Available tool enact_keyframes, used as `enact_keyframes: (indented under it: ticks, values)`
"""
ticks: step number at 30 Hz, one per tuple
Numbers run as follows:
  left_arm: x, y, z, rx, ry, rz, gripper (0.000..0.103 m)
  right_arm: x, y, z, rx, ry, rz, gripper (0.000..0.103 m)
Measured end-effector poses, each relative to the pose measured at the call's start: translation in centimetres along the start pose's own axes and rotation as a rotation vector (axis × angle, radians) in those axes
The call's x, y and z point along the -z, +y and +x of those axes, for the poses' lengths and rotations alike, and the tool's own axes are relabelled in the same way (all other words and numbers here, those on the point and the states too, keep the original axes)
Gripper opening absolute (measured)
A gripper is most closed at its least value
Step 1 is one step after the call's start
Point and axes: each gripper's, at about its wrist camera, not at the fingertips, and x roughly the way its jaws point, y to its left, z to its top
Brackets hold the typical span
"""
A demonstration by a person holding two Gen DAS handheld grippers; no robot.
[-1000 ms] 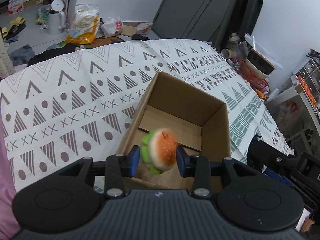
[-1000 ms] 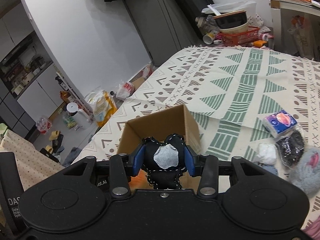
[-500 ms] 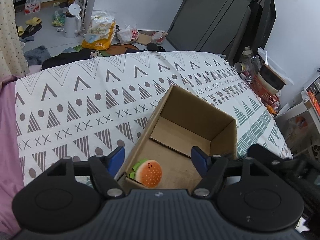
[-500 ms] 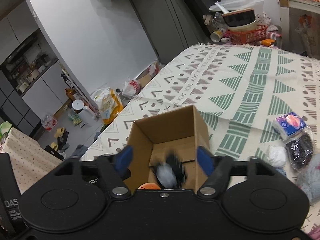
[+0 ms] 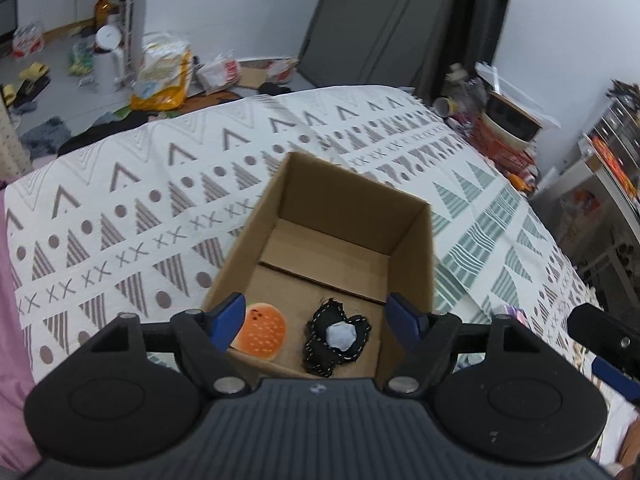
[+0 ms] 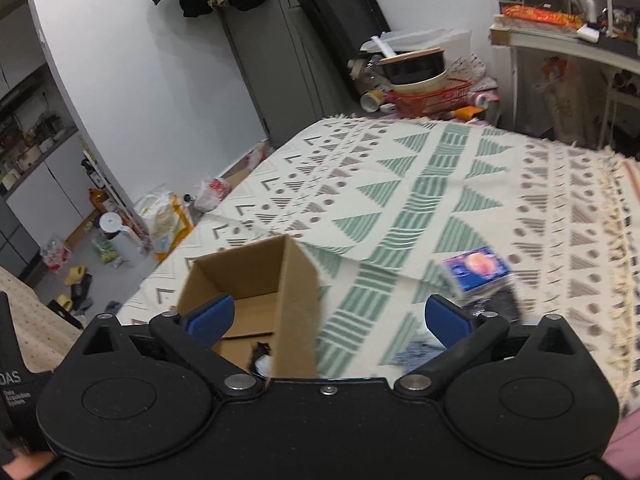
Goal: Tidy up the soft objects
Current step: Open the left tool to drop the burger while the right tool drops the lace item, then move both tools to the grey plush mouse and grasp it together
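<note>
- Left gripper [image 5: 316, 322]: jaws spread wide, nothing held. It hangs over the near end of the cardboard box [image 5: 416, 240].
- Right gripper [image 6: 326, 318]: jaws spread wide, nothing held. In its view the box [image 6: 298, 280] lies at 10 o'clock.
- Stowed items: burger plush [image 5: 262, 332] and black heart plush [image 5: 336, 336] lie side by side on the box floor, burger at 9 o'clock of the heart, apart.
- Remaining soft objects: a blue packet [image 6: 478, 268] and a dark bundle [image 6: 500, 304] lie on the patterned cloth [image 6: 440, 184], at 1 o'clock of the right gripper. Motion blur hides their long axes.
- Judgement: the right gripper is nearer this pile; the next pickup suits it.
- Obstruction: none visible between right gripper and pile; the box wall stands to the 9 o'clock side.
</note>
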Motion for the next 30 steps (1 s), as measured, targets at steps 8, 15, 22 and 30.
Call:
enact_keyframes:
  ticks: [8,15,22,30]
  values:
    - [1.2,-2.8,-0.6,0.048,-0.029,0.11,0.076,0.0,-3.2,-2.5,0.059,-0.011,-0.018,0.103]
    - [2.2,-4.6,-1.0,0.079,-0.053,0.166,0.076,0.2,-5.8,-4.0,0.091,-0.011,-0.061,0.103]
    - [3.1,-7.3,0.1,0.091,-0.01,0.26,0.076,0.5,-8.9,-4.5,0.061,-0.007,-0.005,0.103]
    - [4.8,-10.9,0.7,0.115,0.028,0.386,0.076,1.9,-13.1,-3.2,0.089,0.001,0.164,0.103]
